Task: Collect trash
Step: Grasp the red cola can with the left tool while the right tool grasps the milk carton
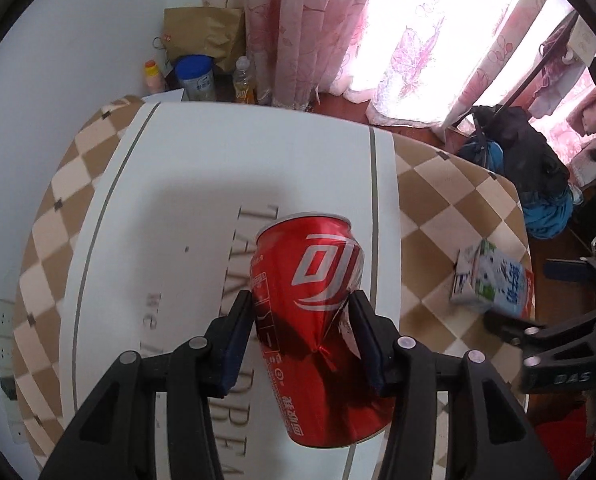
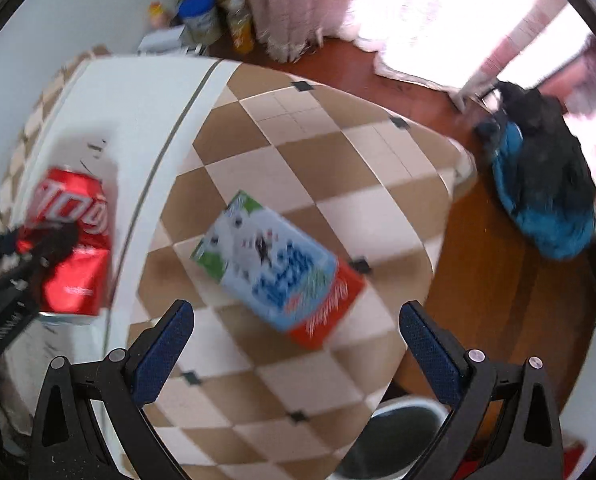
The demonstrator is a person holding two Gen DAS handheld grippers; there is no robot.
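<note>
Left wrist view: the left gripper (image 1: 302,344) pinches the dented red aluminium can (image 1: 314,328) above the white-and-checkered tabletop (image 1: 225,160). The right gripper (image 2: 298,344), spread wide, hovers over the lying blue-and-white milk carton (image 2: 277,268); closing on it seems next. Motion blur smears the carton's print, and no bin is clearly visible.

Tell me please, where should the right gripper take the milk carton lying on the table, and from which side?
Grip the milk carton across its two long flat sides, near the middle, coming down from above. It lies flat on the checkered table, and the open right gripper looks wider than the carton's short width.
</note>
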